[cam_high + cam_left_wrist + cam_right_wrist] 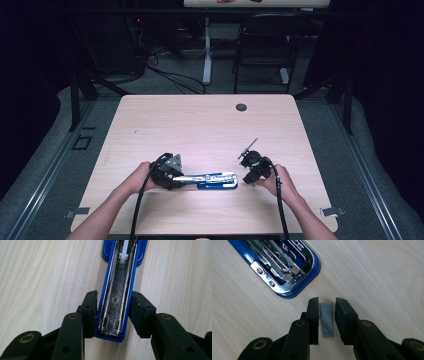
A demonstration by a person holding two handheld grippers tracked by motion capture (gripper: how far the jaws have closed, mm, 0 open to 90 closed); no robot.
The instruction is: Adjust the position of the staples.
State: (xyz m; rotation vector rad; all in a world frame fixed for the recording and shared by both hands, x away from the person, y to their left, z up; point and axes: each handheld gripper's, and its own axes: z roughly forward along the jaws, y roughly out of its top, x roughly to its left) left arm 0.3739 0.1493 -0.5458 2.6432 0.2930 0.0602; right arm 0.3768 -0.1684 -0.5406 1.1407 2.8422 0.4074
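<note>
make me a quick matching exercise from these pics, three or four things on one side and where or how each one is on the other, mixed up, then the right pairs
Things:
1. stapler
2. strip of staples
3. left gripper
4. right gripper

States:
A. lies flat on the table between two black jaws, gaps at both sides
B. opened out on the wood, its metal staple channel bare
C. jaws clamped on the blue end of the opened tool
D. jaws slightly apart around a small grey piece, not pressing on it

Pairs: 1-B, 2-A, 3-C, 4-D
</note>
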